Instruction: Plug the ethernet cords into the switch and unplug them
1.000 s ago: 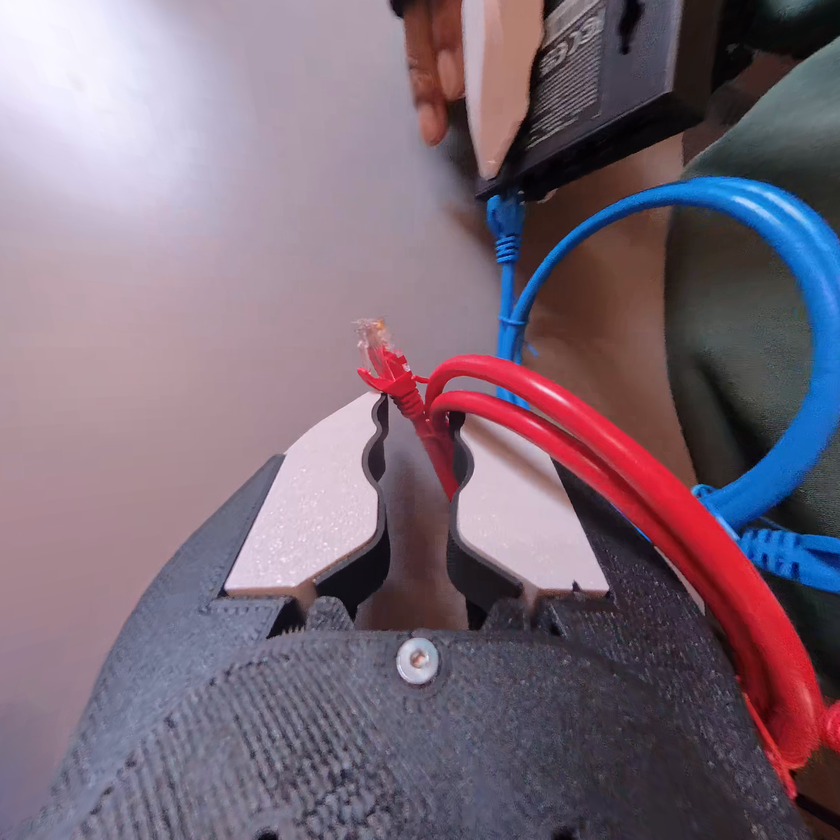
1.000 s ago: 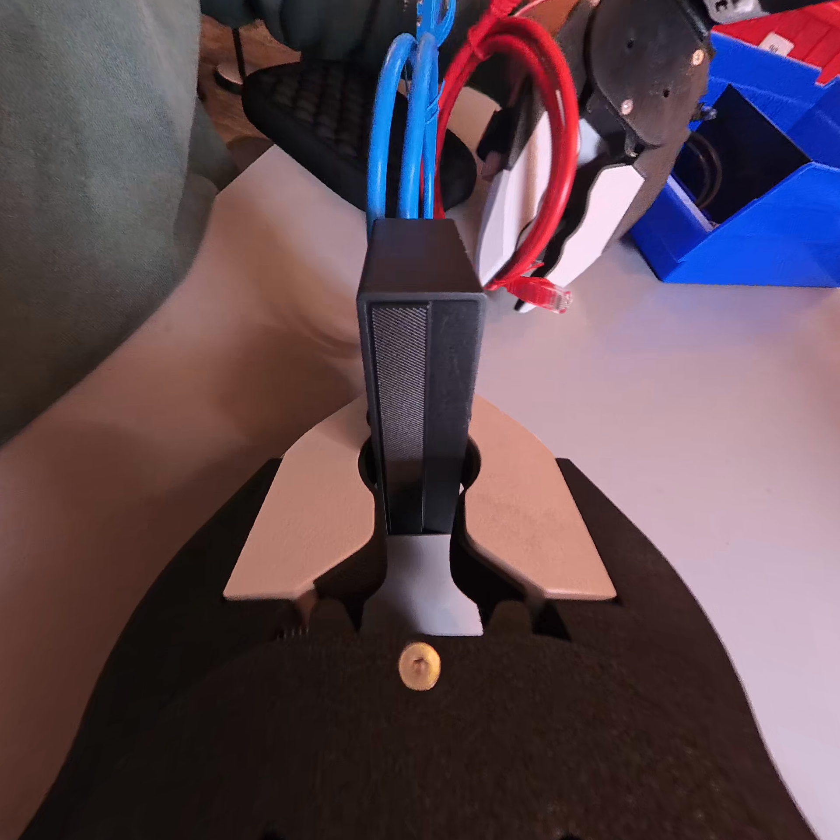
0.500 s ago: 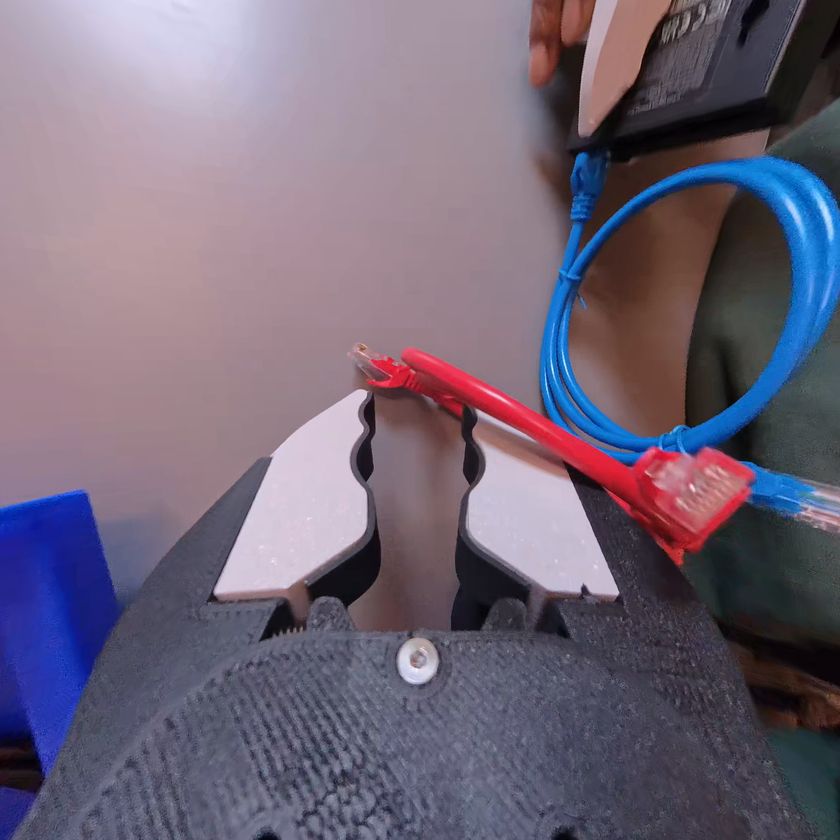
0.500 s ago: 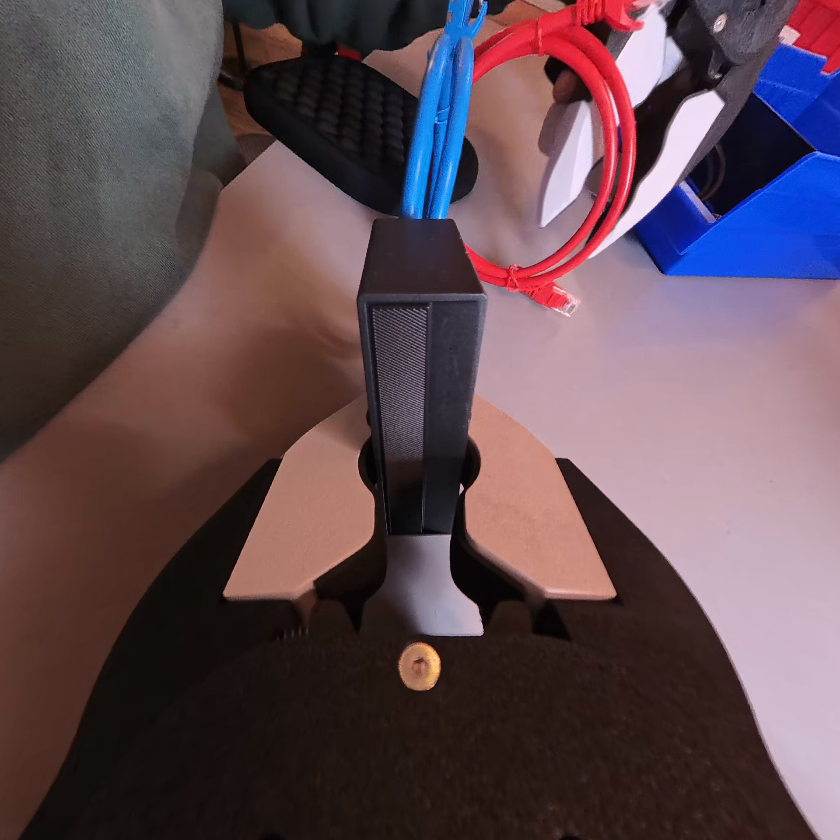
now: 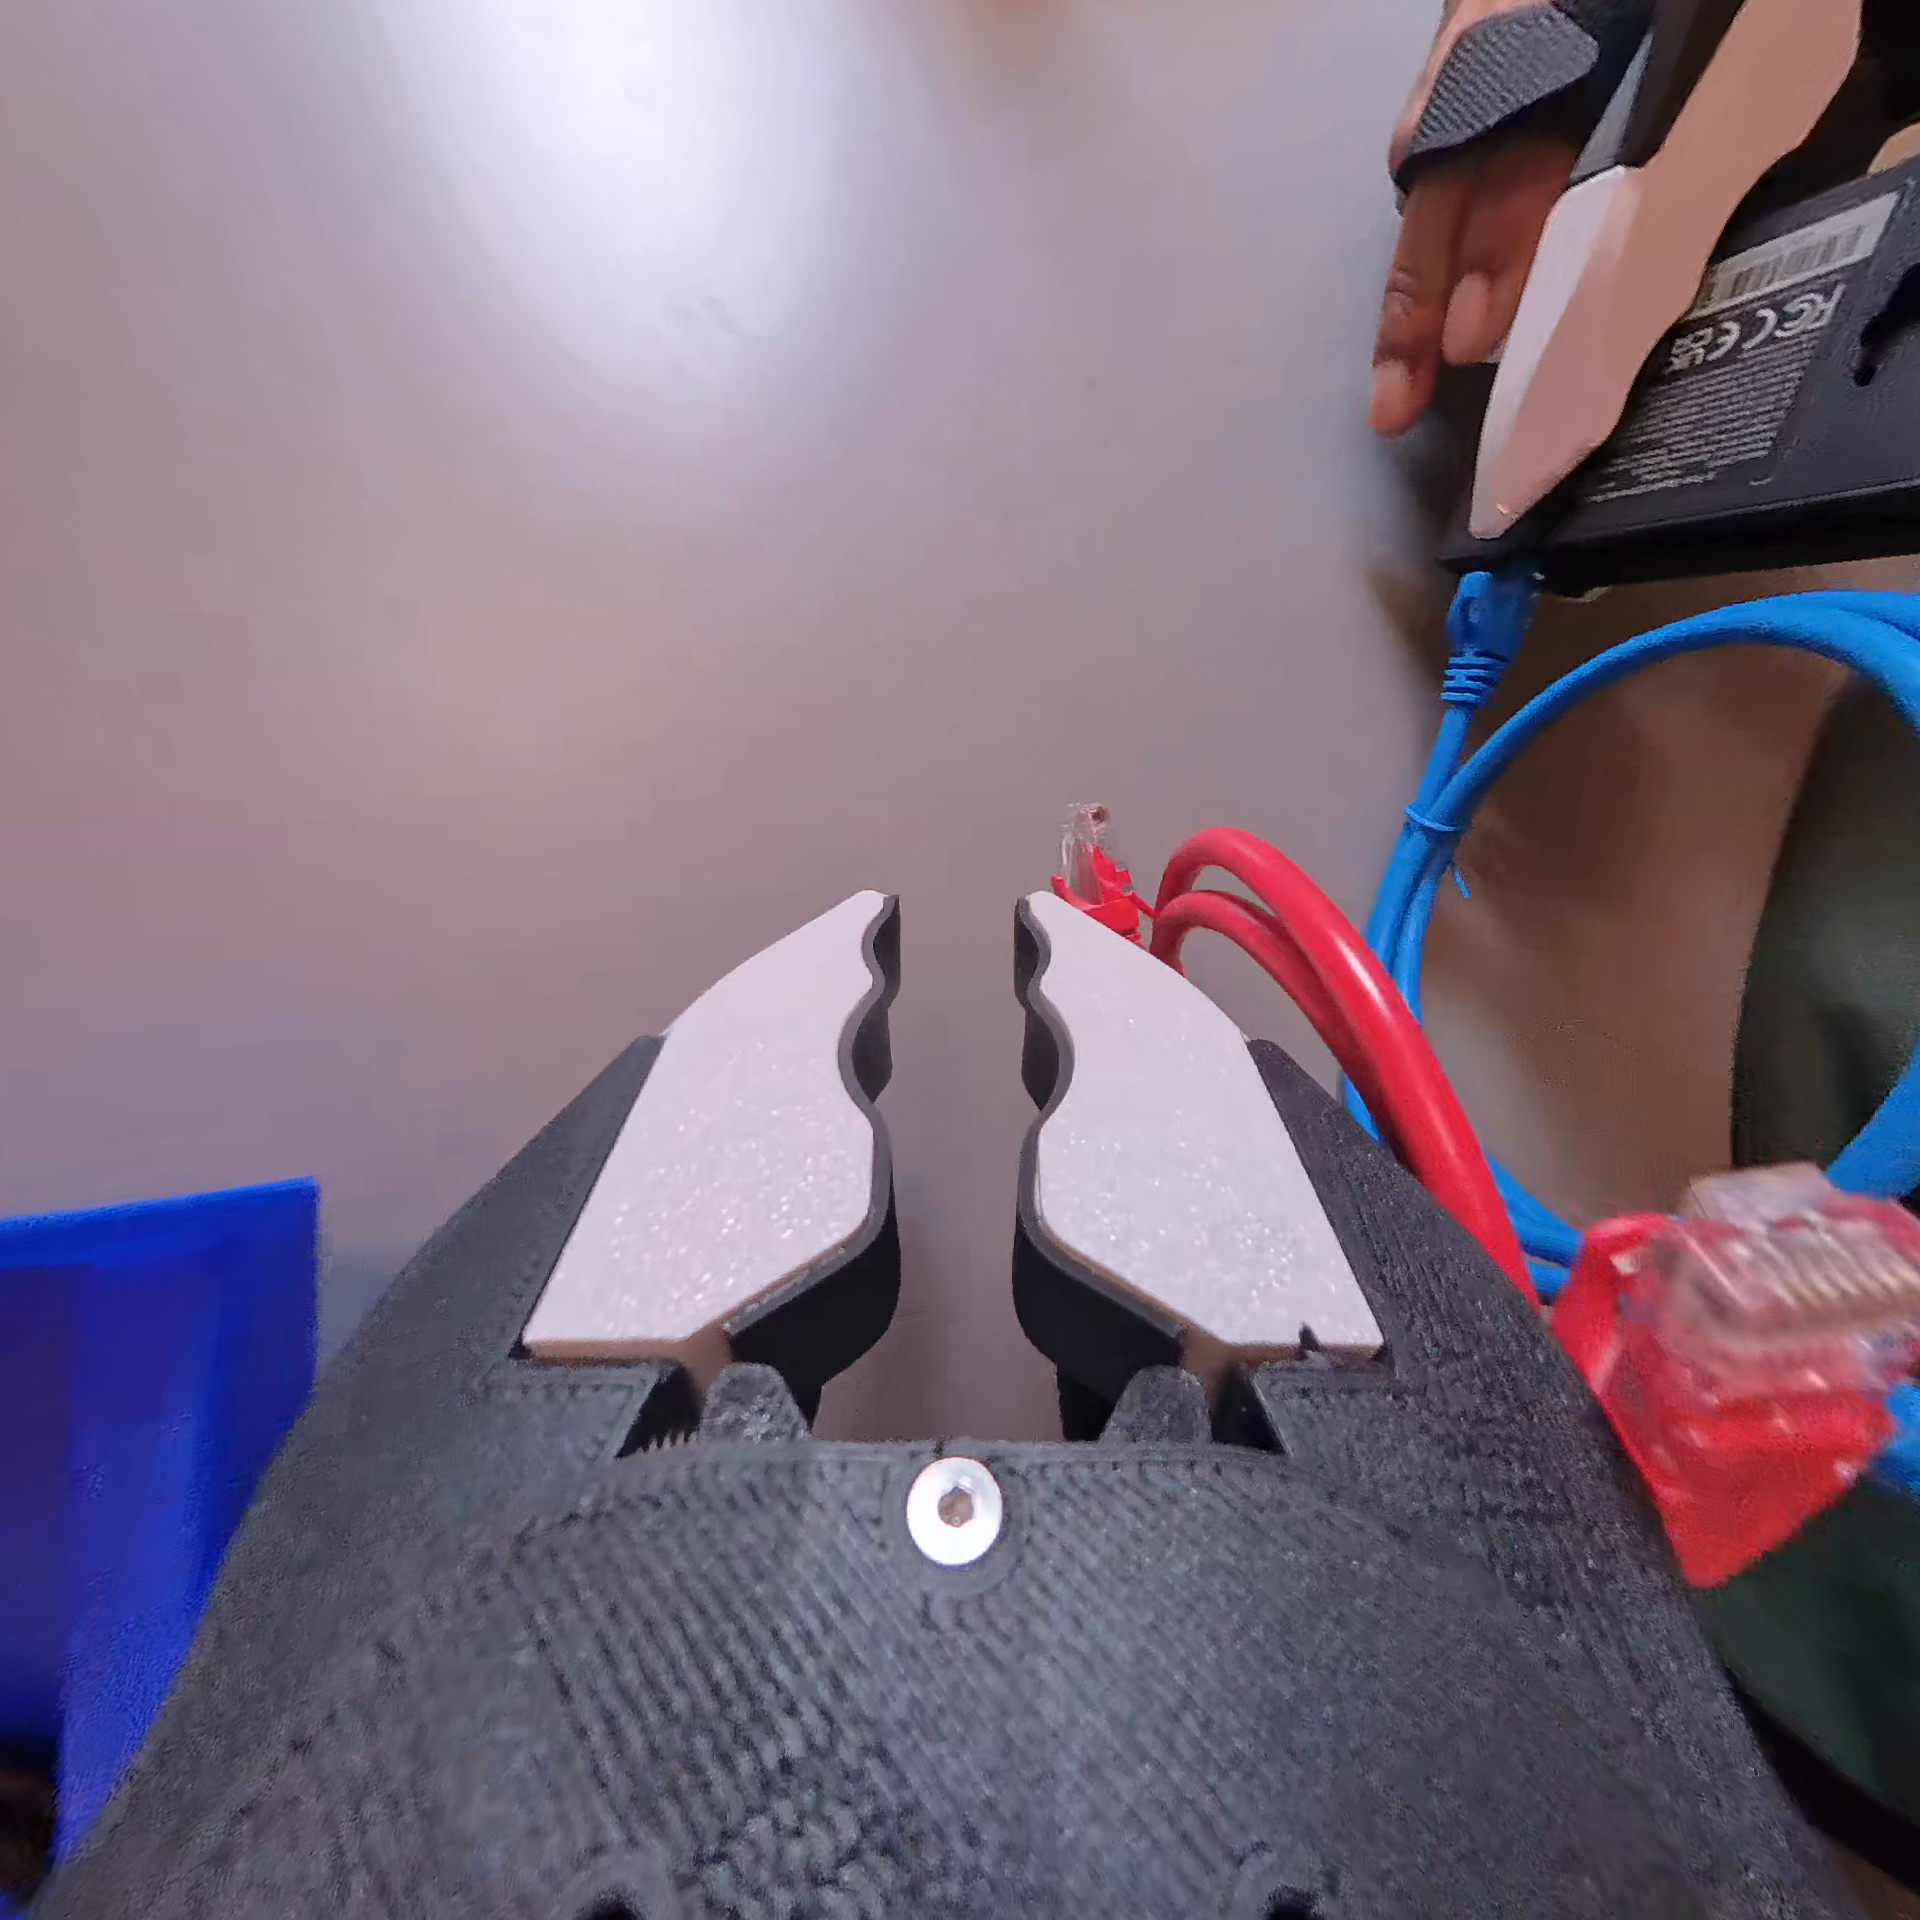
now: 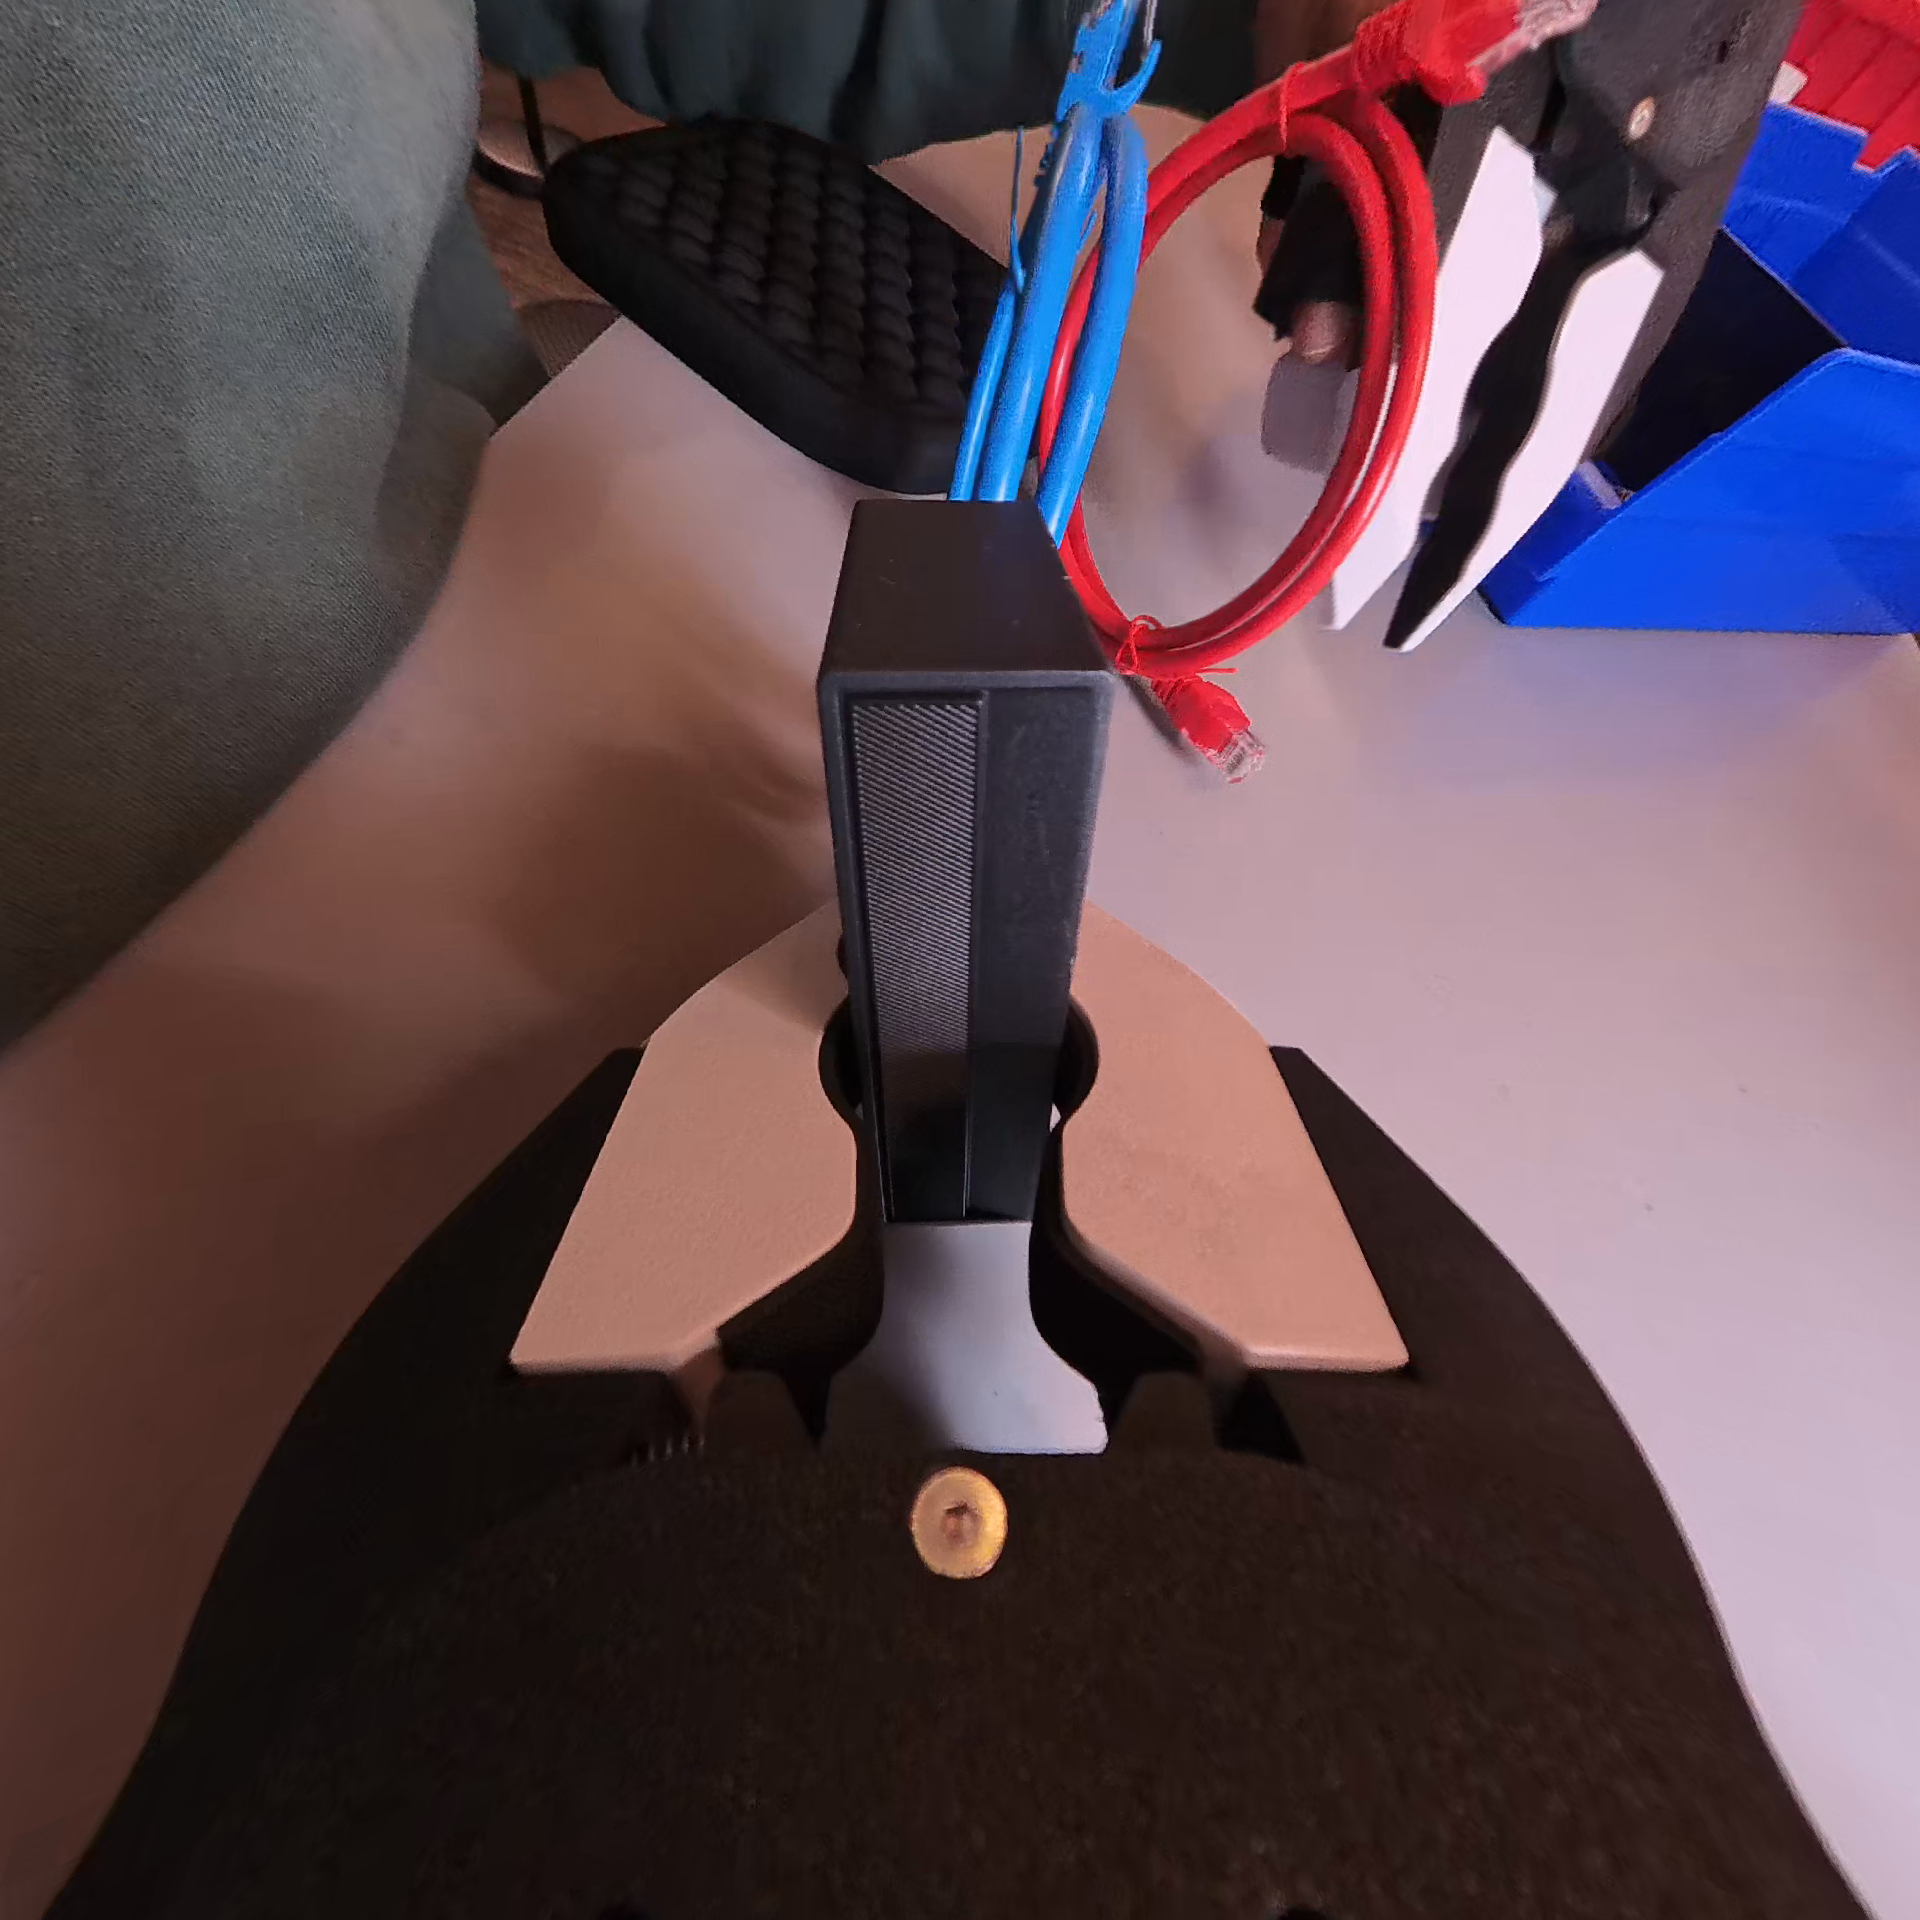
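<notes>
My right gripper (image 6: 961, 935) is shut on a black switch (image 6: 961, 831) and holds it on edge above the table. A blue cord (image 6: 1049, 312) is plugged into the switch's far end; the left wrist view shows its plug (image 5: 1491, 613) in the switch (image 5: 1766, 395). My left gripper (image 5: 956, 914) is open with a narrow gap and nothing between the fingers. A looped red cord (image 5: 1351, 1018) hangs beside its right finger, with one plug (image 5: 1086, 852) past the fingertip and the other (image 5: 1745, 1371) close to the camera. In the right wrist view the red loop (image 6: 1392, 343) hangs off the left gripper (image 6: 1377, 629), and its lower plug (image 6: 1221, 727) touches the table.
Blue bins (image 6: 1714, 540) stand at the right, just behind the left gripper; one corner (image 5: 156, 1455) shows at lower left in the left wrist view. A black mesh pad (image 6: 790, 281) lies beyond the table edge. A green garment (image 6: 208, 312) fills the left. A hand (image 5: 1444, 260) holds the right gripper.
The red cord was between my left fingers one second ago; it now hangs at the gripper's right side. The left jaws have narrowed. The right gripper has kept the switch still.
</notes>
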The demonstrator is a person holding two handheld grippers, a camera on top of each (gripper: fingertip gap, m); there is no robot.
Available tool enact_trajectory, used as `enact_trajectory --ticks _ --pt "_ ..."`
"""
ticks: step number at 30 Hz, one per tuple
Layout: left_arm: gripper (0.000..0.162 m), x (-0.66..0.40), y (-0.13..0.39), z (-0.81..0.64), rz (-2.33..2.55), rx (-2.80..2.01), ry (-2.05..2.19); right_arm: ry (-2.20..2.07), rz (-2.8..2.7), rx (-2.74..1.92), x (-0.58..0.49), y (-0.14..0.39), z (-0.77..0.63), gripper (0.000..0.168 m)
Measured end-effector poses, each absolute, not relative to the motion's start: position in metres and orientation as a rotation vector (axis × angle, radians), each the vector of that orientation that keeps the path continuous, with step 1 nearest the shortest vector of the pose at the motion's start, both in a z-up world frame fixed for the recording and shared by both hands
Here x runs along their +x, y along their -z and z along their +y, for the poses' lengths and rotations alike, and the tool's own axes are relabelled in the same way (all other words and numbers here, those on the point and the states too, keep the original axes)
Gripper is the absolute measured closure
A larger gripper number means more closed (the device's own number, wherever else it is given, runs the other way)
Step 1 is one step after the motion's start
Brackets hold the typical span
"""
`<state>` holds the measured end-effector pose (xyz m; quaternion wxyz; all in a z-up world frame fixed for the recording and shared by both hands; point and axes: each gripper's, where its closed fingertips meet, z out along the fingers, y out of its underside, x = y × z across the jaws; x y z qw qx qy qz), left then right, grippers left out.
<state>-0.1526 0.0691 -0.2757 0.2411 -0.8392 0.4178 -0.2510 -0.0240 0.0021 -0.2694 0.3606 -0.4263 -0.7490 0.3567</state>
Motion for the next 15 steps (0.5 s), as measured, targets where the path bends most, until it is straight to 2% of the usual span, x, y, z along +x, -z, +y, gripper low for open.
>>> enact_trajectory --ticks 7,15 --pt "0.131 -0.126 0.289 0.038 1.334 -2.311 0.674 -0.917 -1.930 -1.100 -0.024 0.269 0.002 0.139" --pt "0.155 -0.109 0.308 0.018 1.608 -2.208 0.400 -0.910 -1.940 -1.098 -0.023 0.270 0.000 0.139"
